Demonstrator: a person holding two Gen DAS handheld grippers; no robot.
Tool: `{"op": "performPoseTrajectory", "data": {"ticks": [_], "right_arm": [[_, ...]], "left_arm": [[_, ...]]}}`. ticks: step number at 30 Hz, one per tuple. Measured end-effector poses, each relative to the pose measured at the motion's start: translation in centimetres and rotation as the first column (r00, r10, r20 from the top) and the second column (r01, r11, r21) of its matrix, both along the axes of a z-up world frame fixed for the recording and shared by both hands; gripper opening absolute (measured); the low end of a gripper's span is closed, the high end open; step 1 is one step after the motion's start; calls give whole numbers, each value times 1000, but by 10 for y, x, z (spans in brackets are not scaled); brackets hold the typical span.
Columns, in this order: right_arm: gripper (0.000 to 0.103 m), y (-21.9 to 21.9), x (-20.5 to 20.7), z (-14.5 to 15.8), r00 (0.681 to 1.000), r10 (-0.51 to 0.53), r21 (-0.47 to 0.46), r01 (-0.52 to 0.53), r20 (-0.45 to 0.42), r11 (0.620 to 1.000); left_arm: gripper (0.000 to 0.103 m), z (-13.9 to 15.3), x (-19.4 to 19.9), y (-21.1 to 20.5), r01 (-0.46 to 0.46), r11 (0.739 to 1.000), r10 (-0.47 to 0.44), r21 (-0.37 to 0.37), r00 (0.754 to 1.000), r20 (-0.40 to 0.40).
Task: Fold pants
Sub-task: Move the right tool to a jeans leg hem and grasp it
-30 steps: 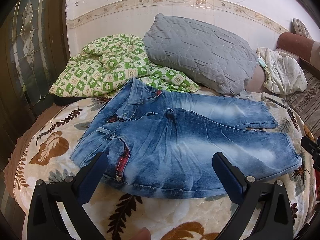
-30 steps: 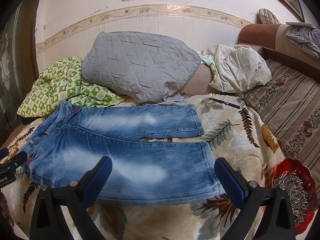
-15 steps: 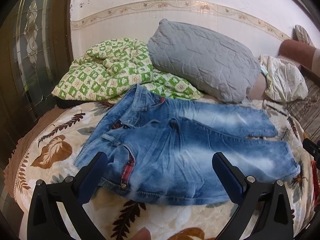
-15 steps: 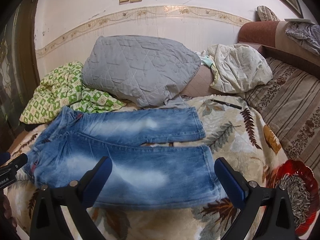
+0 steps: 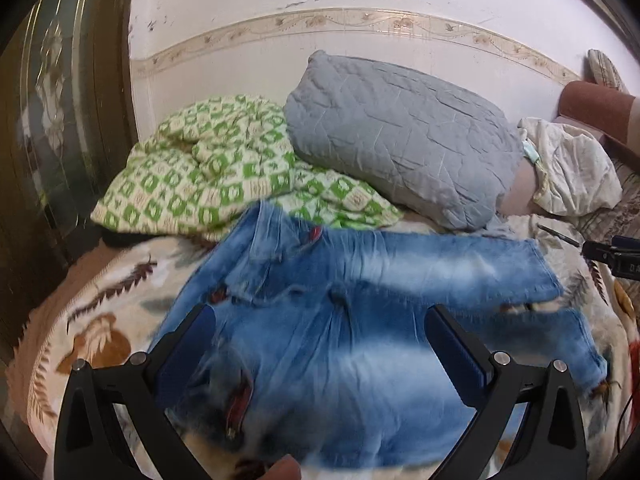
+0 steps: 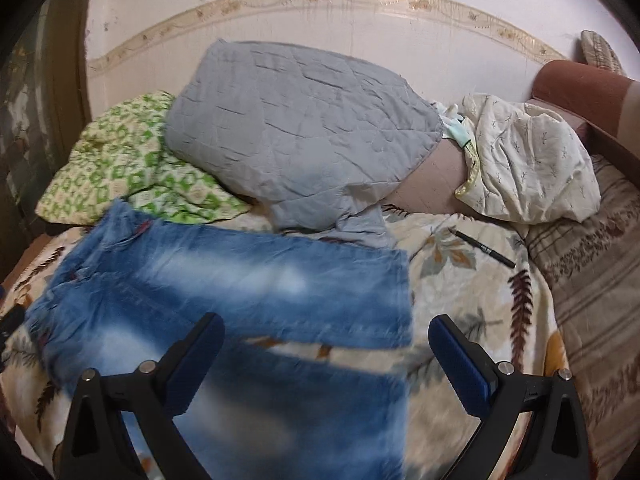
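I see my right gripper, jaws wide apart, over the blue pants on the bed.

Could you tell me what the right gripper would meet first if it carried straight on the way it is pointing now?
Most likely the jeans: the open right gripper points at the near leg's cuff end, with nothing visibly between. Depth is blurred, so it could instead graze the blanket beside the hem.

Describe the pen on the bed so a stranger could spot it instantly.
Start at the grey quilted pillow against the wall, then look right to the cream floral bundle of cloth. Just below it, on the leaf-print blanket, lies the pen: the only thin, dark, rigid thing among soft fabrics, clear of the jeans.
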State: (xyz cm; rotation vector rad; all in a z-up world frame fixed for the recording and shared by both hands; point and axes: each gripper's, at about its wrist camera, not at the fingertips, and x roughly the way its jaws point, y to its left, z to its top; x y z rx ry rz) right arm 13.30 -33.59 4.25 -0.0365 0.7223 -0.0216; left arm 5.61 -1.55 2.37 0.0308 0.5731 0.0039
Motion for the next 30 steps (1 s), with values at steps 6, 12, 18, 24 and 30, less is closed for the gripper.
{"op": "performPoseTrajectory", "data": {"ticks": [6, 12, 18, 24, 30], "right_arm": [[103, -28, 63, -25, 994, 11, 0, -11, -113, 1000], [95, -66, 123, -57, 982, 51, 39, -45, -183, 998], [75, -91, 169, -87, 954, 131, 93, -110, -269, 990], [75, -103, 191, -104, 947, 122, 93, -98, -297, 991], [73, -107, 208, -128, 924, 135, 138, -91, -358, 986]], "left_arm": [[103, 5, 51, -21, 16, 1000, -16, -20, 1000, -12], [103, -16, 94, -41, 38, 999, -39, -22, 997, -63], [103, -38, 113, -46, 45, 999, -44, 0, 993, -107], [103, -43, 122, -47, 32, 999, -31, 7, 993, -112], [103, -47, 126, -52, 43, 999, -40, 17, 992, -119]]}}
